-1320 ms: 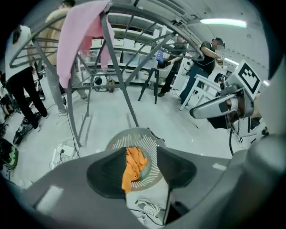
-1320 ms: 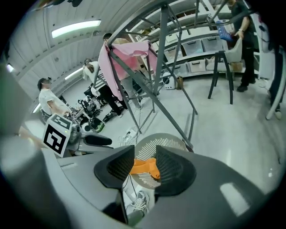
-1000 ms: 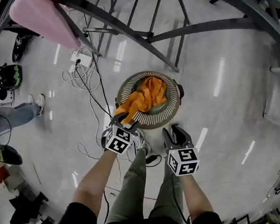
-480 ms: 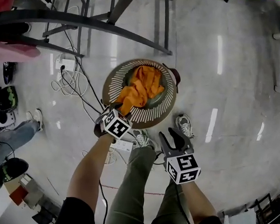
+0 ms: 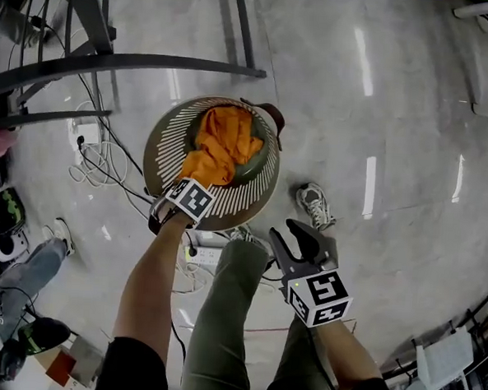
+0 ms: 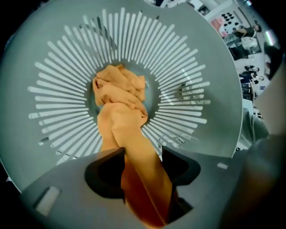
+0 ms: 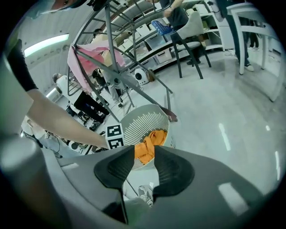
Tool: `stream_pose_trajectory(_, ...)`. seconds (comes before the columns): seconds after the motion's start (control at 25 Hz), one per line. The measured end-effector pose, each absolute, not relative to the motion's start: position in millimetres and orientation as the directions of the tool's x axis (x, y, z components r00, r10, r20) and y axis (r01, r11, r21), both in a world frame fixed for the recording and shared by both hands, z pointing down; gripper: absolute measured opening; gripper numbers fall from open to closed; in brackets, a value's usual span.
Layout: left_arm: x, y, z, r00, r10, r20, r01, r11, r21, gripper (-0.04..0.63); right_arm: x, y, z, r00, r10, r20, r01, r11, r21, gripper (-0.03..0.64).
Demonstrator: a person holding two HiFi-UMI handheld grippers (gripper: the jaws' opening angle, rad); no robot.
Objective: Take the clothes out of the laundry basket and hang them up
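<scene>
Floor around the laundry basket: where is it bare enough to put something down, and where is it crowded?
Bare: the shiny floor right of the basket, beyond the shoe. Crowded: left of the basket, with cables and the rack's legs; the near side, with a power strip.

Laundry and rack partly out of sight
The orange garment's point(image 6: 118, 112) near end is being hidden between the left hand-held gripper's point(image 6: 142, 153) jaws, which have just been opening. In the head view, the laundry basket's point(image 5: 167, 136) near rim is being covered by that gripper, and the drying rack point(image 5: 112, 62) is being cut off at the top edge.
</scene>
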State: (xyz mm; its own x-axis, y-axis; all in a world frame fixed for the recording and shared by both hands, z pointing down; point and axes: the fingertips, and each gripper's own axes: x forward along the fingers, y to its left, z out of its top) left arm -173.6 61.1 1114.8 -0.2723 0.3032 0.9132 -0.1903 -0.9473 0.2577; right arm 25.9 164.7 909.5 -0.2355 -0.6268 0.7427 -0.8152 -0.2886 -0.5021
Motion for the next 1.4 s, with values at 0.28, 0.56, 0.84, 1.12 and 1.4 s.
stream_pose_trajectory(0.28,-177.2,72.0,1104.7,-0.282,0.336,0.898,-0.206,-0.936,0.286,0.023,24.7,159.6,900.2,-0.243,-0.623,0.743,-0.807,-0.296,-0.511,0.14)
stream_pose_trajectory(0.56,-126.8,35.1,1036.2,0.069,0.261,0.963,-0.38,-0.886,0.267,0.02,22.8,146.5,874.5,-0.289,-0.621,0.729,-0.828,-0.22,-0.516,0.14)
stream_pose_trajectory(0.84,-101.0,14.5,935.7,0.3,0.126,0.945,-0.465,-0.846,0.26,0.02,30.1,134.5,848.6,-0.338,-0.585,0.737,-0.871,-0.103,-0.48,0.14)
stream_pose_trajectory(1.12,-74.1,0.2,835.6,0.509,-0.032,0.86,-0.541,-0.789,0.291,0.02,32.3,122.7,824.4,-0.383,-0.539,0.75,-0.902,0.042,-0.431,0.14)
stream_pose_trajectory(1.4,-67.9,-13.9,731.3,0.644,-0.149,0.75,-0.574,-0.742,0.346,0.02,25.2,102.3,803.8,-0.43,-0.518,0.739,-0.895,0.139,-0.424,0.144)
